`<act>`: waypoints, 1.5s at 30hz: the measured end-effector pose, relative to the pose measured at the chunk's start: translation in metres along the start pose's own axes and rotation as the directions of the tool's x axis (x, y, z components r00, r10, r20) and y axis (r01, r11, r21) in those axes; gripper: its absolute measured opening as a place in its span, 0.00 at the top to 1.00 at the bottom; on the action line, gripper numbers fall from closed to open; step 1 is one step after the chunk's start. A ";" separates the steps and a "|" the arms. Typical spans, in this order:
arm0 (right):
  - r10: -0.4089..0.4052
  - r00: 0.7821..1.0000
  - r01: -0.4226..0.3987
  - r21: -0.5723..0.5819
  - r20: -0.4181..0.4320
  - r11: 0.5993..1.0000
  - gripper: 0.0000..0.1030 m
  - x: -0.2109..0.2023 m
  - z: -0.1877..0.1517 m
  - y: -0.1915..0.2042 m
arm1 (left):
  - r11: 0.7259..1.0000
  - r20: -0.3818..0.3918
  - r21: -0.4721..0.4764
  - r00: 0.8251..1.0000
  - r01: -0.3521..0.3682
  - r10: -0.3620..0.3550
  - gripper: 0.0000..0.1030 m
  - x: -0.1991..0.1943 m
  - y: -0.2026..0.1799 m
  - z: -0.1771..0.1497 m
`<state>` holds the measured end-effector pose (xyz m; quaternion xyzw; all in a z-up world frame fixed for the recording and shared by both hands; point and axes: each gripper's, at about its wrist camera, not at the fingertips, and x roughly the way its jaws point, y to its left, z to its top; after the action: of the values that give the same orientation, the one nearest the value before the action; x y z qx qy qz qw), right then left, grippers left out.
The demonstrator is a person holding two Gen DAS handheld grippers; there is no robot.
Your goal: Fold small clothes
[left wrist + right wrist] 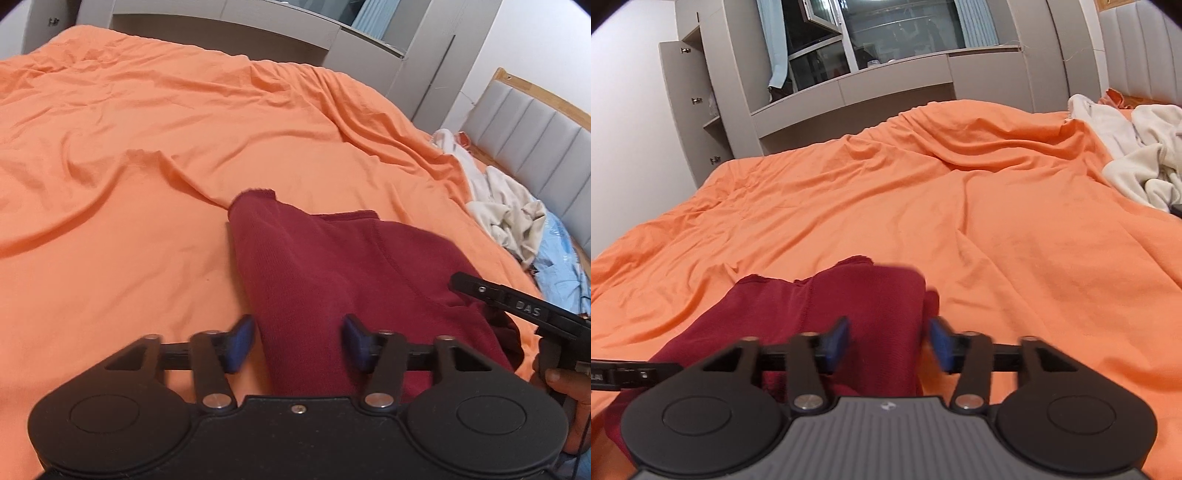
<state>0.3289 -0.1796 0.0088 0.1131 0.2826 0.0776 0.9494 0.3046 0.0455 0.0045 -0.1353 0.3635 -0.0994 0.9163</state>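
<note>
the dark red knit garment (pixel 332 280) lies on the orange bedsheet (pixel 147 147) of the bed, near edge, just ahead of both tools. it reads as already doubled over: a layered edge and a seam line show on top, and the far end is a narrow cuff-like hem. the shape is still lumpy and uneven, not a flat rectangle.

left tongs (pixel 299 341): blue pads apart, red cloth passing between them but not pinched. right tongs (pixel 890 343): pads apart as well, cloth between them, no pressure visible on either pad. so the garment is let go and rests on the bed on its own.

judgement: one fold laid down and released; at least one more fold and some smoothing left for this piece.

a crumpled pile of cream-white clothes (pixel 506 206) and a light blue item (pixel 557 266) sit far right by the grey padded headboard (pixel 535 140), apparently unfolded.
</note>
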 end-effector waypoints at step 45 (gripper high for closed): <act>-0.024 0.938 0.062 -0.100 0.345 0.993 0.00 -0.264 -0.133 0.048 | 0.950 0.368 0.188 0.914 -0.251 0.169 0.01 -0.193 -0.066 -0.170</act>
<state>0.0328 -0.1668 0.0497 0.0664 0.1105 0.0511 0.9903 0.0435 0.0078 0.0301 -0.0031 0.1943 -0.0159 0.9808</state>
